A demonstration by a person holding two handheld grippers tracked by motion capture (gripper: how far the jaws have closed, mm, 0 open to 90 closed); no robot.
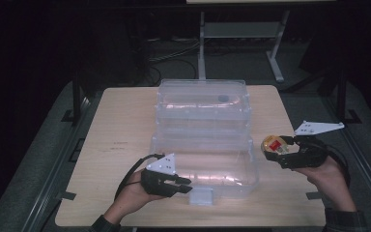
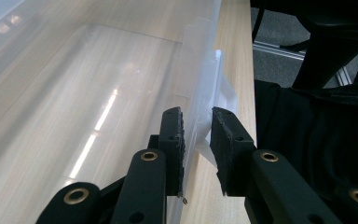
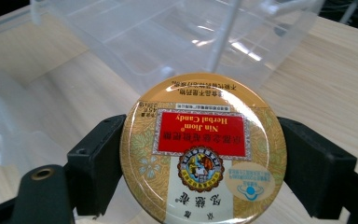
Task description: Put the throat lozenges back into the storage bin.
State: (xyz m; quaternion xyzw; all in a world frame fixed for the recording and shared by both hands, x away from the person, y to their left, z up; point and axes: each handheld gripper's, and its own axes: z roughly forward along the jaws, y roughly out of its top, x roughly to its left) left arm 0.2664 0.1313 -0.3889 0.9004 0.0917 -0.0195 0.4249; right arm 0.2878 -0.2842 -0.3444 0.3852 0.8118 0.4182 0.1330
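A clear plastic box (image 1: 254, 166) stands in the middle of the table with its lid (image 1: 203, 96) swung back. My left gripper (image 1: 187, 185) is at the box's front wall, beside the latch tab (image 1: 202, 195). In the left gripper view its jaws (image 2: 196, 126) straddle that thin wall (image 2: 193, 79), one pad inside and one outside against the tab (image 2: 223, 81). Right of the box, my right gripper (image 1: 276, 146) hovers above the table, shut on a round gold and red candy tin (image 1: 273, 143). In the right gripper view the tin (image 3: 200, 140) sits flat between both pads, label up.
The wooden table (image 1: 121, 125) has bare surface on both sides of the box. Its right edge runs close behind my right hand (image 1: 328, 176). Metal legs of another table (image 1: 275, 63) stand on the dark floor beyond. Dark clothing (image 2: 307, 140) is close beside the left gripper.
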